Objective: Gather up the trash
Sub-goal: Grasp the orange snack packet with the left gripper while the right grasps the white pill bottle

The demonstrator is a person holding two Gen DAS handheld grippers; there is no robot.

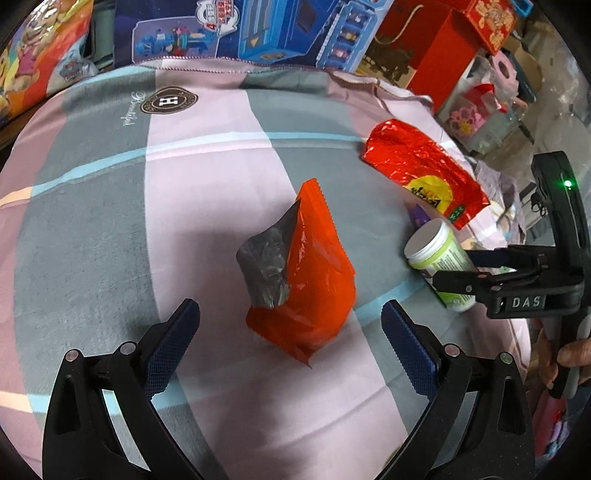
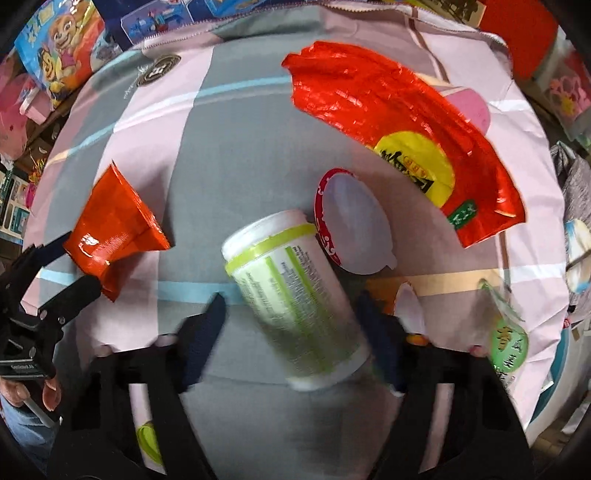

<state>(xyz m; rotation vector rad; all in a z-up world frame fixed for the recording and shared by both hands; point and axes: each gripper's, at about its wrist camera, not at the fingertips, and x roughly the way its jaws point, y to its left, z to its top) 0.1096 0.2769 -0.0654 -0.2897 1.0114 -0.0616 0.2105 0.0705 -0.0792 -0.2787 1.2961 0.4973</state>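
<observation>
An orange wrapper (image 1: 306, 280) with a silver inside lies on the checked cloth (image 1: 207, 184), just ahead of my left gripper (image 1: 290, 343), whose jaws stand wide and open around its near end. The same wrapper (image 2: 114, 229) and left gripper (image 2: 62, 273) show at the left of the right wrist view. A white bottle with a green label (image 2: 295, 314) lies tilted between the fingers of my right gripper (image 2: 295, 332). A strip of cloth shows between the left pad and the bottle. From the left wrist view, the right gripper (image 1: 469, 269) straddles the bottle (image 1: 439, 258).
A crumpled red foil bag (image 2: 406, 136) lies beyond the bottle, over something pink (image 2: 472, 107). A round white lid with a red rim (image 2: 351, 225) touches the bottle's cap. A green-labelled lid (image 2: 506, 339) lies at the right. Toy boxes (image 1: 258, 29) and a red gift box (image 1: 443, 51) line the back.
</observation>
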